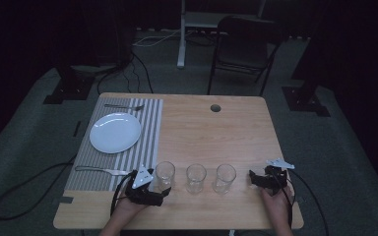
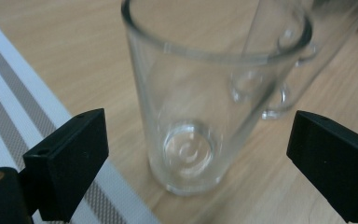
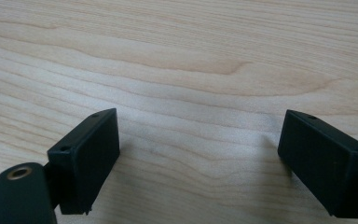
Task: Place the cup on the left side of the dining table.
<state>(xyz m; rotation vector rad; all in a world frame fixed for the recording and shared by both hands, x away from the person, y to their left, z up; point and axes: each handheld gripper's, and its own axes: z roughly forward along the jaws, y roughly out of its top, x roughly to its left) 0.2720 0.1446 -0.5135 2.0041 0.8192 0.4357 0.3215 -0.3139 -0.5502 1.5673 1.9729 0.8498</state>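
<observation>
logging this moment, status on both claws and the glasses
Left claw open, straddling the leftmost glass, no grip yet. Right claw open over bare table. Two more glasses stand just beyond the first.

Your left gripper (image 1: 161, 191) sat low with its jaws spread wide — your right gripper (image 1: 254, 178) likewise gaped, both hands resting near you.
</observation>
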